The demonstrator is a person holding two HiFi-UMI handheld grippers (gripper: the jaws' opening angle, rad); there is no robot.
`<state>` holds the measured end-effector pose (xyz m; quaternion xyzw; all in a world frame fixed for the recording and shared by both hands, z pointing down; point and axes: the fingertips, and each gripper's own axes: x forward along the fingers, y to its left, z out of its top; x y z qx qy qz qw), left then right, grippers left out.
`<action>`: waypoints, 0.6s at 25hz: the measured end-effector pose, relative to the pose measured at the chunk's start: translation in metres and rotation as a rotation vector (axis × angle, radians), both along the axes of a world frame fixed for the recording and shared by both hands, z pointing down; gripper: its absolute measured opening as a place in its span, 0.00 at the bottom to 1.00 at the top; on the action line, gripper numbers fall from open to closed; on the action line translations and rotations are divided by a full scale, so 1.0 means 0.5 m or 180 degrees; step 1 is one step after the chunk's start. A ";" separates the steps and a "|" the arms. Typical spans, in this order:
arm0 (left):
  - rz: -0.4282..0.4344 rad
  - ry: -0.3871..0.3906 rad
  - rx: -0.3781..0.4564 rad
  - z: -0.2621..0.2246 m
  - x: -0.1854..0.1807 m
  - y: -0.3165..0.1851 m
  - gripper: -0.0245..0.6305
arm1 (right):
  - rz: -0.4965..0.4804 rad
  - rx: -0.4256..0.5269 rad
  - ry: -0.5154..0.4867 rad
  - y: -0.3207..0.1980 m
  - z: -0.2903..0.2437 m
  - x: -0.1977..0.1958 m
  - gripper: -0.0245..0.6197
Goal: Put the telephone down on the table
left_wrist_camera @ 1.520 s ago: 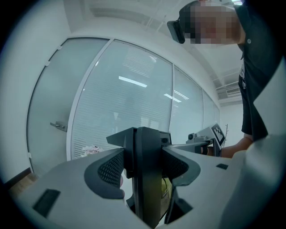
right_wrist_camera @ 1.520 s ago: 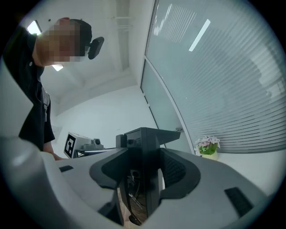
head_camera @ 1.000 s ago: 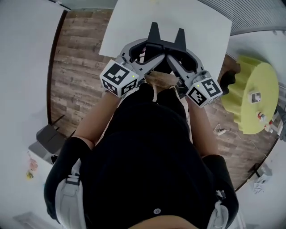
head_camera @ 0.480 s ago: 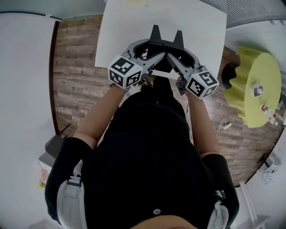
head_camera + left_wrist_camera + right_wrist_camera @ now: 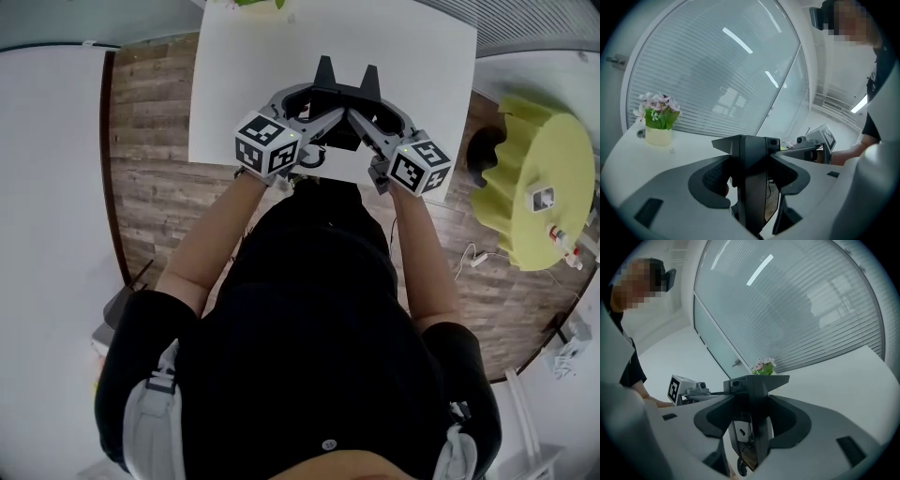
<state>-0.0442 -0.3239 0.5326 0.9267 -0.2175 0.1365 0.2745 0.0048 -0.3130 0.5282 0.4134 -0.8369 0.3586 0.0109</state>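
The black telephone hangs between my two grippers, just above the near edge of the white table. My left gripper is shut on it from the left and my right gripper from the right. In the left gripper view the jaws clamp the telephone edge-on. The right gripper view shows the same grip on the telephone, with its coiled cord dangling below. The telephone's face is hidden.
A small pot of flowers stands at the table's far edge, before a wall of blinds. A yellow round table with small items stands to the right. Wooden floor lies left of the white table.
Both grippers have carried the telephone forward, from over the floor at the table's edge to over the near part of the tabletop. The grip has not changed.
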 end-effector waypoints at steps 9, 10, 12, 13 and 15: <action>-0.0002 -0.0109 -0.0278 0.099 0.025 -0.081 0.44 | -0.0061 -0.0309 -0.0064 -0.083 0.099 0.024 0.40; 0.0000 -0.0119 -0.0307 0.110 0.026 -0.089 0.44 | -0.0066 -0.0338 -0.0063 -0.091 0.110 0.025 0.40; -0.0004 -0.0129 -0.0371 0.130 0.028 -0.103 0.44 | -0.0074 -0.0390 -0.0056 -0.105 0.129 0.026 0.40; -0.0011 -0.0129 -0.0404 0.141 0.028 -0.109 0.44 | -0.0079 -0.0414 -0.0052 -0.112 0.138 0.027 0.40; -0.0027 -0.0133 -0.0468 0.160 0.030 -0.122 0.44 | -0.0092 -0.0466 -0.0049 -0.126 0.157 0.029 0.40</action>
